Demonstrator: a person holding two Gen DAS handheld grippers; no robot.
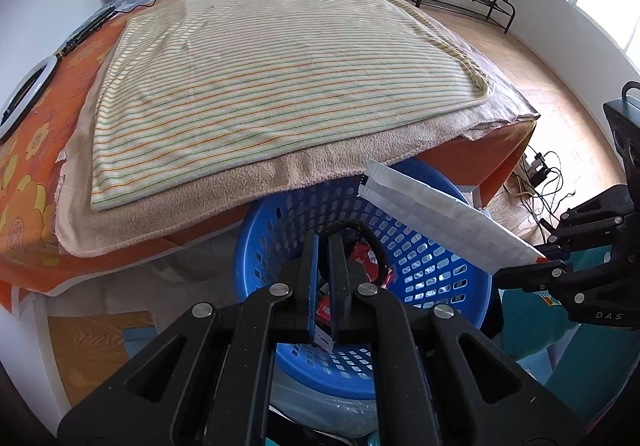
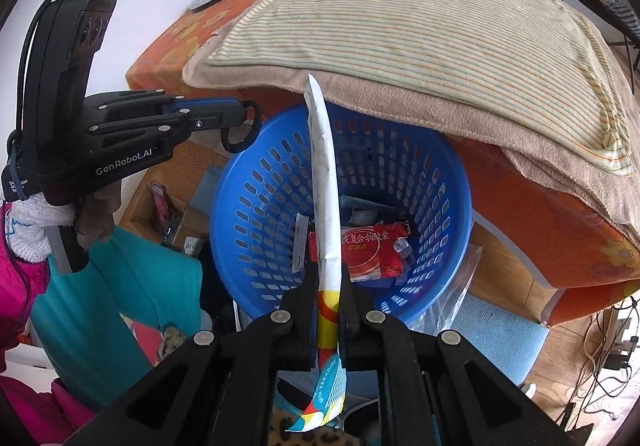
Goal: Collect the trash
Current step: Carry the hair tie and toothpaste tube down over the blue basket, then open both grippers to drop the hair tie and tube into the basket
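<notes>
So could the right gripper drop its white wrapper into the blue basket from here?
Probably yes. The right gripper holds the white wrapper above the blue basket's open mouth; nothing lies between, though the beige towel overhangs the far rim.

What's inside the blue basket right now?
Inside the blue basket: a red packet with white print, a grey wrapper behind it, a slim pale strip. The white bag in the right gripper covers the middle; anything underneath is hidden.
</notes>
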